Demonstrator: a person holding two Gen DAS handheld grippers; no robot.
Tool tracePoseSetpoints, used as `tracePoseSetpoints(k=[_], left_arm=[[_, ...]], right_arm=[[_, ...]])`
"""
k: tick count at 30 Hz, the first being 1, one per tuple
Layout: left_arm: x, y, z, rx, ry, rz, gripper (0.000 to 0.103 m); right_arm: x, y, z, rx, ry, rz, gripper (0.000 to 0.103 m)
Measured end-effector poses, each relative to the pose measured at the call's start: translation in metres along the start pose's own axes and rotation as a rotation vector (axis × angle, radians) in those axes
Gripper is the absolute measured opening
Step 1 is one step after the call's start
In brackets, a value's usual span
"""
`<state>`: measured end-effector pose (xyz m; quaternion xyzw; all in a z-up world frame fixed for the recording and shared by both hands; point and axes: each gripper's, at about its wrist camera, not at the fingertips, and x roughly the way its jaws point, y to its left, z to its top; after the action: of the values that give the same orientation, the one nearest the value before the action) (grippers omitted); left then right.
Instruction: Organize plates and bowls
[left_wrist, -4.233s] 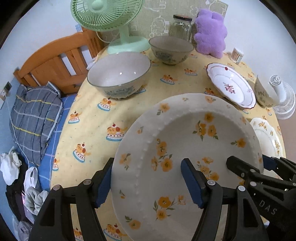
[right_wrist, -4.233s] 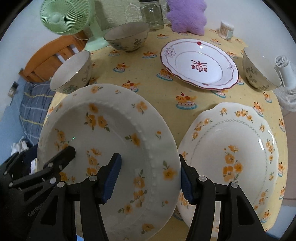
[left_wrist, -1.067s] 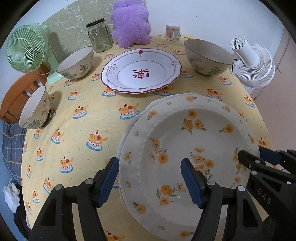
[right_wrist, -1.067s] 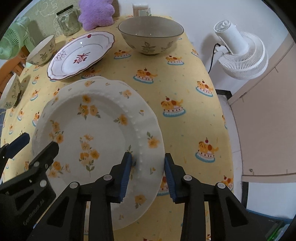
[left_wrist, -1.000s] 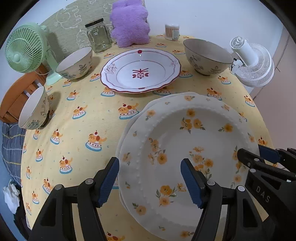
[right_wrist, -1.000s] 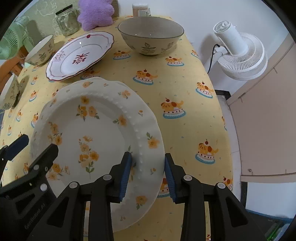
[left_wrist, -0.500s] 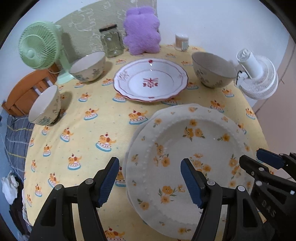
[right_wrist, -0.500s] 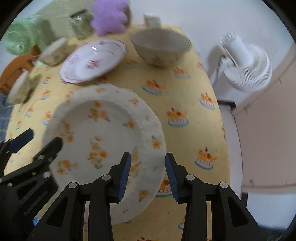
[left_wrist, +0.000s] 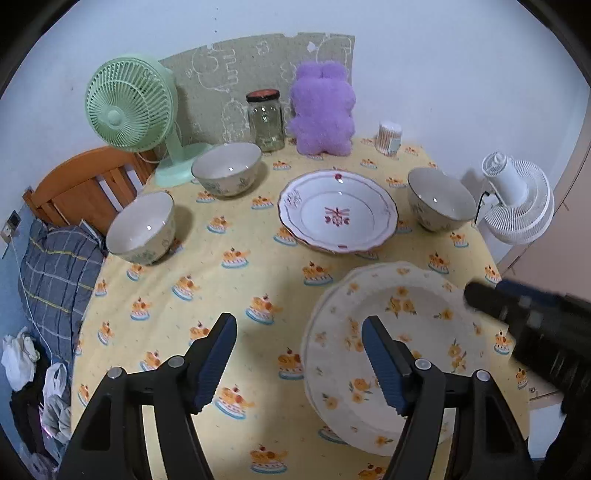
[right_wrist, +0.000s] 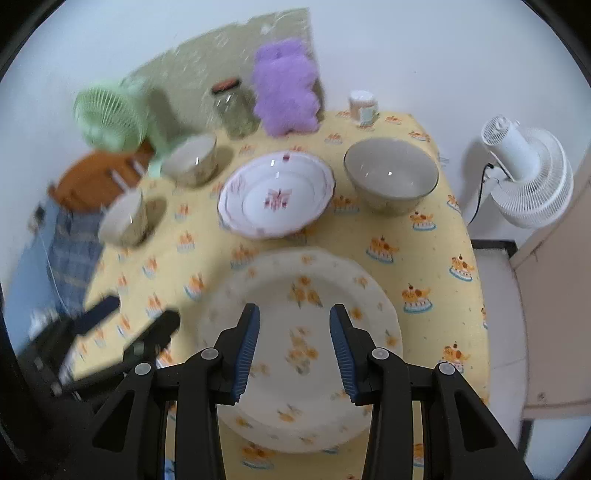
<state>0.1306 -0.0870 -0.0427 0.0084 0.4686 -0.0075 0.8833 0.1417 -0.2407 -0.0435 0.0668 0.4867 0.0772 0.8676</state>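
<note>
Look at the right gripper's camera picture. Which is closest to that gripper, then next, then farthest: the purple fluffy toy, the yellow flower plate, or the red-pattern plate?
1. Yellow flower plate, directly under the right gripper.
2. Red-pattern plate, mid-table beyond it.
3. Purple fluffy toy, at the table's far edge by the wall.

Cream plates (left_wrist: 406, 332) – orange flowers, white plate (left_wrist: 338, 216) – red motif, yellow cake-print tablecloth (left_wrist: 221, 280)

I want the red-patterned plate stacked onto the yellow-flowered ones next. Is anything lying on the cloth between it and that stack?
Nothing visible. The red-patterned plate sits just behind the stack of flowered plates, with only a strip of bare tablecloth between them. The bowl stands off to the side, clear of that path.
</note>
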Motion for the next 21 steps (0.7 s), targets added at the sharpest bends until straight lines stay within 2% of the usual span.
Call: tracePoseSetpoints(k=[1, 3, 5, 8, 14, 21], left_arm=[[-0.003, 0.003, 0.003, -0.002, -0.007, -0.011, 0.073], [-0.009, 0.008, 0.011, -0.003, -0.026, -0.025, 0.075], [-0.015, 0.012, 0.018, 0.006, -0.058, -0.025, 0.076], [-0.018, 0.019, 0.030, 0.013, -0.088, -0.004, 0.077], [-0.005, 0.029, 0.050, -0.007, -0.102, 0.004, 0.084], [0.046, 0.037, 0.081, -0.060, -0.064, 0.041, 0.084]], right_arm=[[-0.004, 0.002, 0.005, 0.004, -0.019, -0.006, 0.044], [-0.011, 0.009, 0.015, -0.007, -0.057, -0.021, 0.059], [-0.017, 0.017, 0.021, -0.022, -0.098, -0.035, 0.067], [-0.017, 0.029, 0.029, -0.050, -0.114, -0.048, 0.071], [0.003, 0.039, 0.048, -0.066, -0.100, -0.050, 0.073], [0.053, 0.034, 0.082, -0.051, -0.064, -0.039, 0.074]])
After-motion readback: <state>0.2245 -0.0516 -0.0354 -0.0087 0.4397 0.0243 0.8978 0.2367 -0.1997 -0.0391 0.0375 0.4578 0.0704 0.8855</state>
